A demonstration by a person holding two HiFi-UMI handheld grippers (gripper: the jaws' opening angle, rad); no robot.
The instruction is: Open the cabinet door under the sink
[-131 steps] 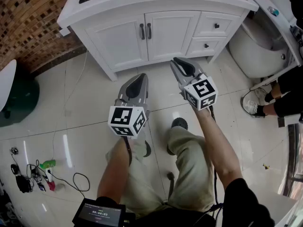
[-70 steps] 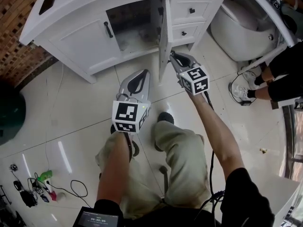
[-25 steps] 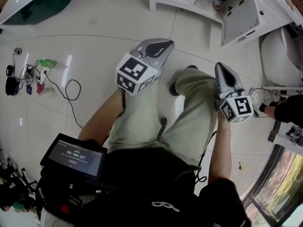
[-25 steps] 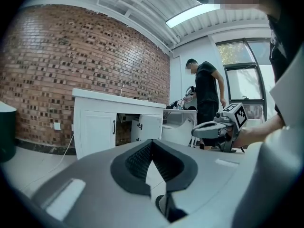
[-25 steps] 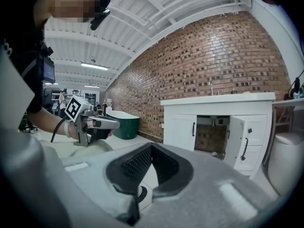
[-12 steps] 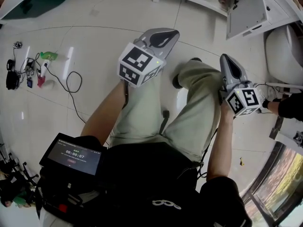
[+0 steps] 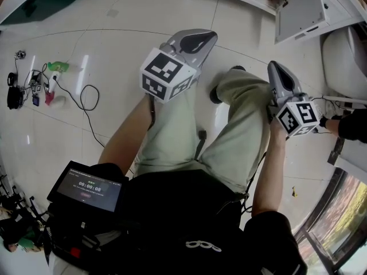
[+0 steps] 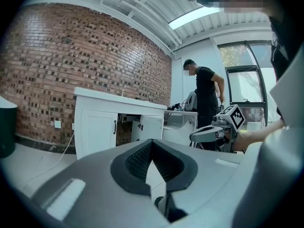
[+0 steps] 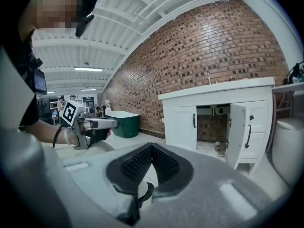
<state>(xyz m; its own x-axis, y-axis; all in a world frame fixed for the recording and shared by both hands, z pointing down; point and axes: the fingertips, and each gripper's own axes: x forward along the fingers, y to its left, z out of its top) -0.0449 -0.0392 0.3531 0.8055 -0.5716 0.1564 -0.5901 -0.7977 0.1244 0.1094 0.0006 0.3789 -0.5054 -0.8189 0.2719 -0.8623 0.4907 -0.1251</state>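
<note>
The white sink cabinet (image 9: 213,122) stands against the brick wall. Its right door (image 9: 237,134) hangs swung open, showing the dark inside, and its left door (image 9: 183,123) is closed. In the head view the open door (image 7: 298,7) sits at the top right. My left gripper (image 7: 209,36) is held over my thigh, far from the cabinet, shut and empty. My right gripper (image 7: 273,66) hovers by my right knee, also shut on nothing. In the left gripper view the left gripper (image 8: 152,141) points toward the cabinet (image 8: 118,122). The right gripper (image 9: 152,145) faces it too.
A white toilet (image 7: 344,56) stands right of the cabinet. A green tub (image 9: 121,122) sits further along the wall. Cables and small items (image 7: 40,90) lie on the tiled floor at left. A person in black (image 8: 205,103) stands beyond the cabinet. A small screen (image 7: 86,188) hangs at my waist.
The right cabinet door went from closed to swung open. I then backed away with both grippers pulled off the cabinet. Over the last half second they barely moved.
</note>
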